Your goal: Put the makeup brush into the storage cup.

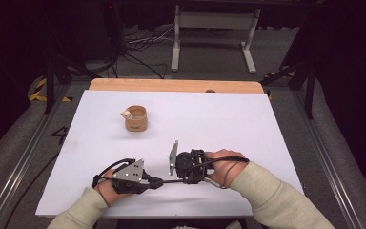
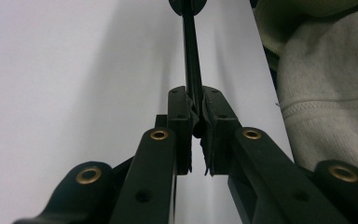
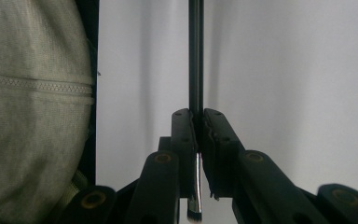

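A thin black brush [image 1: 166,181] lies level just above the white table top [image 1: 228,124], held from both ends. My left gripper [image 1: 158,182] points right and is shut on its handle [image 2: 191,56]. My right gripper [image 1: 178,180] points left and is shut on the same handle [image 3: 196,56]. The brush's metal collar and dark bristles [image 3: 195,198] poke out behind the right jaws. In the left gripper view, the left gripper [image 2: 195,100] pinches the stick at its tips. The right gripper [image 3: 196,116] does the same in its own view.
A small round wooden cup [image 1: 137,119] stands on the table's left half, farther back, with a small pale object [image 1: 125,114] at its rim. A wooden strip [image 1: 171,85] runs along the far edge. Pale sleeves [image 2: 326,93] [image 3: 28,93] are close beside the jaws.
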The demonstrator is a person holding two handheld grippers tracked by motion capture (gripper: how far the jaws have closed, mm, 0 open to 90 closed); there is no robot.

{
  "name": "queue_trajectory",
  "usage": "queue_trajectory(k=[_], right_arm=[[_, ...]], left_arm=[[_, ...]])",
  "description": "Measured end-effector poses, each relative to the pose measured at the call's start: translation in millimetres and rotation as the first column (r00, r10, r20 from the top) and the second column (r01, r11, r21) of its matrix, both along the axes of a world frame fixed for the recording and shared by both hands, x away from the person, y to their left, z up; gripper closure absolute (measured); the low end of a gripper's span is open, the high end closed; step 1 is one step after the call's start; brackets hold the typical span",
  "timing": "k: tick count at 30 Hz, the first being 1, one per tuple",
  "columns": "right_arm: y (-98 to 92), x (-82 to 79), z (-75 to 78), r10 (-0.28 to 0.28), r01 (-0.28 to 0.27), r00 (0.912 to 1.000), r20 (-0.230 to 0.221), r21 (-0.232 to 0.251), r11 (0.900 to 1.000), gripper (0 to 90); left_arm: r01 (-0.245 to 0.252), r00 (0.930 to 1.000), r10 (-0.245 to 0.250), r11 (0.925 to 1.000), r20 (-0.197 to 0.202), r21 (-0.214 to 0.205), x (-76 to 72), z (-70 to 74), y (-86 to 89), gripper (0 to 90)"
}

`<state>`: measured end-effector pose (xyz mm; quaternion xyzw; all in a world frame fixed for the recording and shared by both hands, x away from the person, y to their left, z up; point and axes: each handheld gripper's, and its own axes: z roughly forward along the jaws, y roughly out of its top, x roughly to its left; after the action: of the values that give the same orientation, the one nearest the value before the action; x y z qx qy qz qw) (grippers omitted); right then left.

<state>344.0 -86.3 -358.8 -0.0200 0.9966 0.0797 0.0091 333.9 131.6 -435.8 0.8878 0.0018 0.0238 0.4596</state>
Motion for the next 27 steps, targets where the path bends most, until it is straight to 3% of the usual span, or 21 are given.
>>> queue_trajectory(k=[4, 7, 14, 21, 25, 26, 27], right_arm=[[-1.1, 0.0, 0.8, -0.003, 0.002, 1.0000, 0.008, 0.015, 0.9999, 79.0], [-6.5, 0.1, 3.0, -0.015, 0.013, 0.9995, 0.027, 0.058, 0.9982, 70.9], [-19.7, -0.4, 5.5, -0.014, 0.006, 0.9987, 0.050, 0.156, 0.9877, 64.9], [-41.0, -1.6, 3.3, -0.025, 0.004, 0.9972, 0.071, 0.290, 0.9570, 61.0], [-50.9, -2.5, 0.3, -0.048, 0.019, 0.9960, 0.076, 0.344, 0.9388, 58.2], [-50.9, -2.5, 0.3, -0.048, 0.019, 0.9960, 0.076, 0.344, 0.9388, 58.2], [-55.7, -2.6, -1.8, -0.061, 0.028, 0.9953, 0.075, 0.382, 0.9238, 57.3]], left_arm=[[-0.012, 0.9999, 0.012, 0.9999, -0.011, -0.004, 0.5, 1.0, 1.9, 83.3], [-0.016, 0.9998, 0.016, 0.9998, -0.013, -0.015, 1.0, 1.4, 3.6, 83.4], [-0.024, 0.9997, 0.024, 0.9996, -0.009, -0.017, 1.5, 1.9, 5.2, 83.4], [-0.019, 0.9998, 0.019, 0.9995, -0.006, -0.026, 1.2, 1.8, 4.7, 83.4], [-0.024, 0.9997, 0.024, 0.9992, -0.008, -0.032, 1.2, 1.9, 5.3, 83.3], [-0.022, 0.9997, 0.022, 0.9992, -0.008, -0.032, 1.2, 1.9, 5.4, 83.3], [-0.024, 0.9997, 0.024, 0.9992, -0.008, -0.032, 1.1, 1.9, 5.3, 83.3]])
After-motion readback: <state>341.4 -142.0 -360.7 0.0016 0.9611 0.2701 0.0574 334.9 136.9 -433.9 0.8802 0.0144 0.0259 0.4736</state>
